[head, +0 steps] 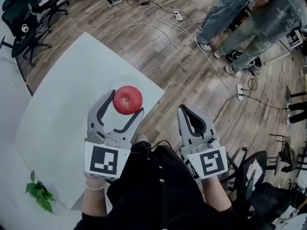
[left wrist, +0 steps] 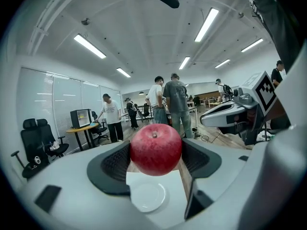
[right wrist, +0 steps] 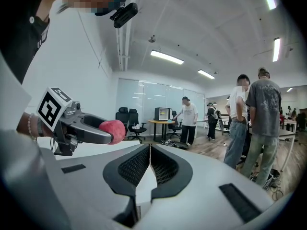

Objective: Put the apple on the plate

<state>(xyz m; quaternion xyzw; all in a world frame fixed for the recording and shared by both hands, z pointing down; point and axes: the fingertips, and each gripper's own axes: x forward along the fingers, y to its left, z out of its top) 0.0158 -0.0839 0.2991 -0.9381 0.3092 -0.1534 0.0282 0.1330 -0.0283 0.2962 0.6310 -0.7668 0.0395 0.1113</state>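
Observation:
A red apple [head: 127, 100] is held in the air by my left gripper [head: 125, 103], whose jaws are shut on its sides. Under it, on the white table [head: 62, 109], lies a pale round plate [head: 119, 80], mostly hidden by the apple in the head view. The left gripper view shows the apple [left wrist: 156, 150] between the dark pads, with the plate [left wrist: 148, 196] below and slightly nearer. My right gripper [head: 185, 109] is shut and empty, off the table's right corner, over the floor. The right gripper view shows its pads [right wrist: 163, 166] together and the apple [right wrist: 112, 131] to the left.
The table's corner [head: 162, 91] lies just right of the plate. Several people [head: 242, 18] stand on the wood floor at the upper right, among cables and a power strip [head: 239, 92]. Office chairs [head: 26, 25] stand at the upper left. A green sprig [head: 39, 193] lies near the table's front edge.

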